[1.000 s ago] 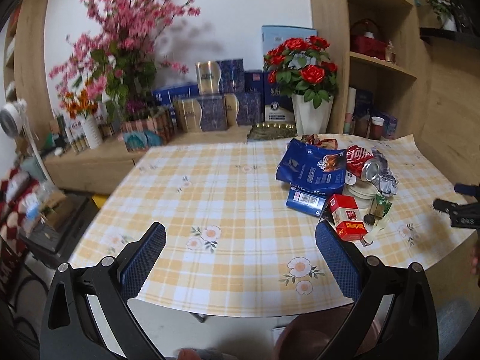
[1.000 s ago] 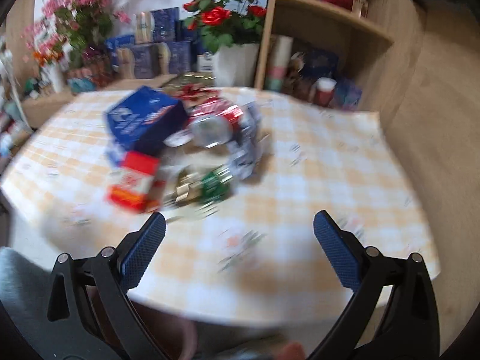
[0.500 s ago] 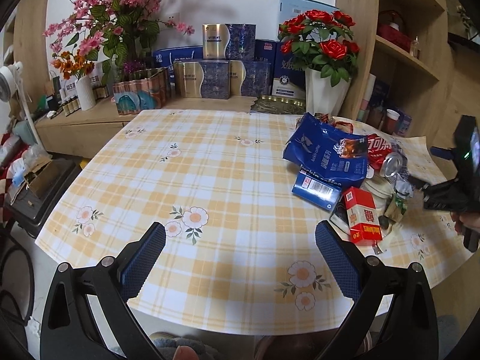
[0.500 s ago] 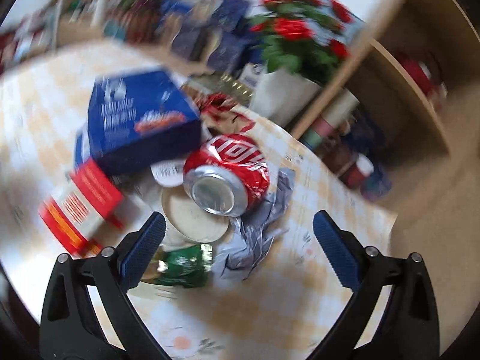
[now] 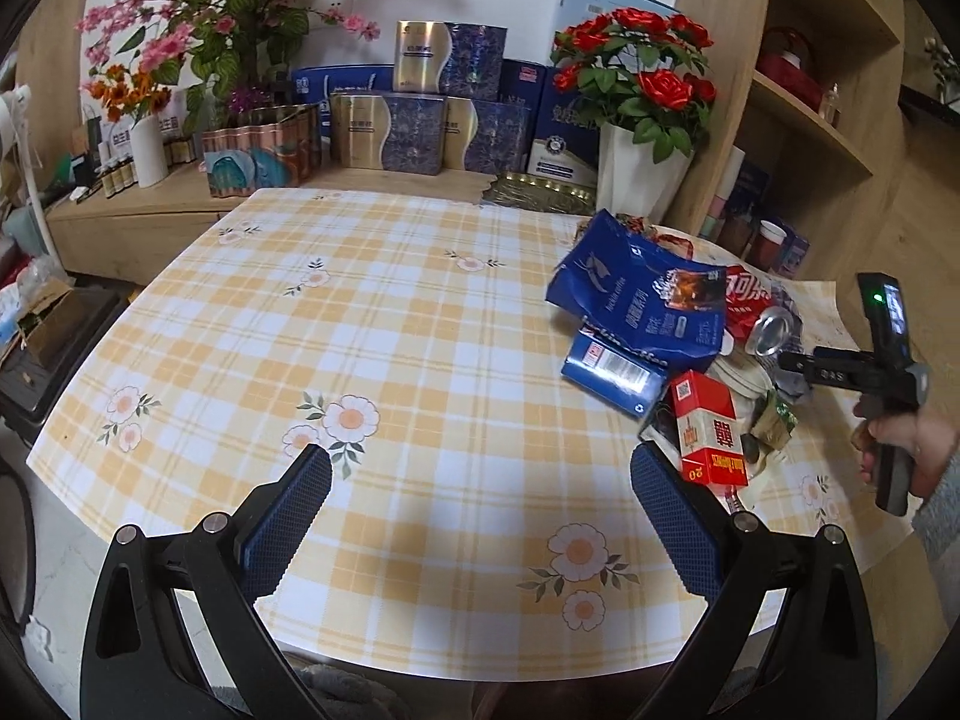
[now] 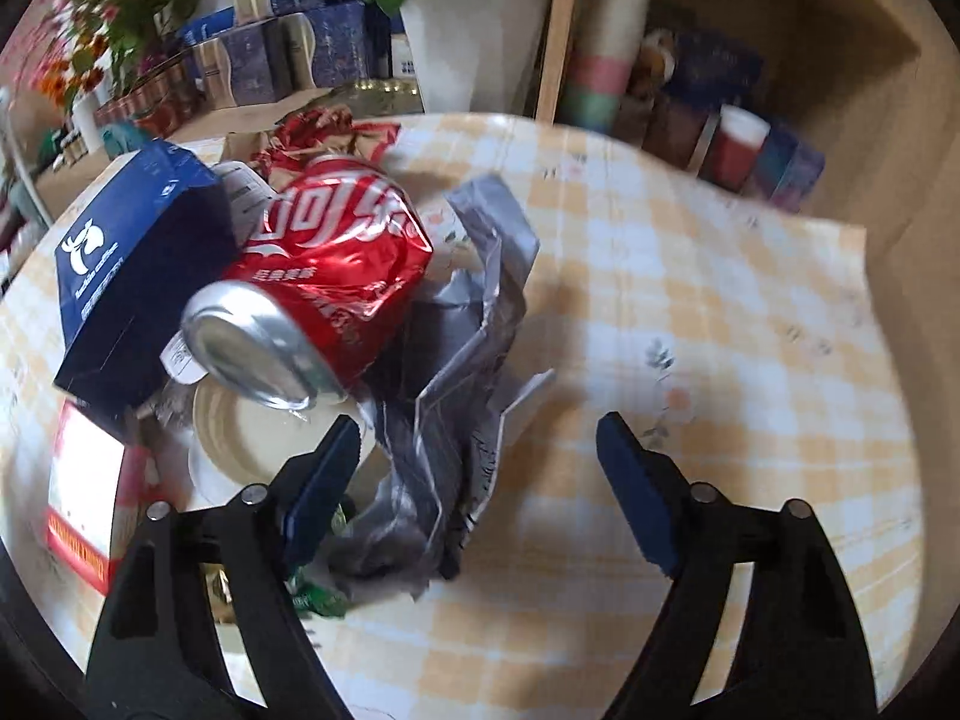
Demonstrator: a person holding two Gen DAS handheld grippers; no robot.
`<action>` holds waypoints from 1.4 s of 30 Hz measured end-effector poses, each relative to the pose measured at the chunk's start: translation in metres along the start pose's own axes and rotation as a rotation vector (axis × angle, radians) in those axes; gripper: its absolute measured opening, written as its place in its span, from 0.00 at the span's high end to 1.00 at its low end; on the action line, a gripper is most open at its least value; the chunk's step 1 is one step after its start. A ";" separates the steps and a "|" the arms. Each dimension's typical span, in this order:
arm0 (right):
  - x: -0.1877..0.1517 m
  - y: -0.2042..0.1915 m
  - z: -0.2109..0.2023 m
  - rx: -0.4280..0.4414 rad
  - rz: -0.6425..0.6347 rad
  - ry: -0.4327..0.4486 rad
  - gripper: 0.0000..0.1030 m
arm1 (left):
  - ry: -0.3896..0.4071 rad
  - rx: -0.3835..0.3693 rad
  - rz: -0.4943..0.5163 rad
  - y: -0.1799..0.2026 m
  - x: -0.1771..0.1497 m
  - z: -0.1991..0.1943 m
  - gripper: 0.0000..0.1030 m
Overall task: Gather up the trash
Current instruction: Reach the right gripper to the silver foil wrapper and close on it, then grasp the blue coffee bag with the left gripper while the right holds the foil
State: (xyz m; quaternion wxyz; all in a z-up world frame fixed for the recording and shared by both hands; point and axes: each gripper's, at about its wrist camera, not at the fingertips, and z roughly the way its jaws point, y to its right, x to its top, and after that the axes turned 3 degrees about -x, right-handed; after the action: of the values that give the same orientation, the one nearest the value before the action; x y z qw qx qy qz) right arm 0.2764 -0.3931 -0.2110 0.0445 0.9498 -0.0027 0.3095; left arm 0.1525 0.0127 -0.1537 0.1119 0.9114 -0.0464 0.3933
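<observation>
1. The trash pile sits on the checked tabletop (image 5: pixel 420 330), near its right edge: a crushed red can (image 6: pixel 336 264), a blue bag (image 5: pixel 648 306), a grey wrapper (image 6: pixel 468 396), a red carton (image 5: pixel 708 438).
2. The right tool (image 6: pixel 474 462) is closing, its fingers either side of the grey wrapper, not yet pressing it.
3. The left tool (image 5: pixel 480 516) hangs wide apart over bare cloth, empty.

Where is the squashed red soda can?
In the right wrist view the crushed red soda can lies left of centre atop the trash pile, between the blue box and the crumpled grey wrapper.
</observation>
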 end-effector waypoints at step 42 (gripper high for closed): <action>-0.039 0.011 -0.068 -0.102 0.077 0.160 0.74 | -0.186 -0.494 -0.587 -0.024 0.067 0.140 0.35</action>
State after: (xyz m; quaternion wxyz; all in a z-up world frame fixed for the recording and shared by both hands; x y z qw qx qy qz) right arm 0.2047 -0.3989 -0.1782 0.0811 0.9177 -0.0515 0.3855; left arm 0.3011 0.0025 -0.2022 0.4307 0.8634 0.1130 0.2373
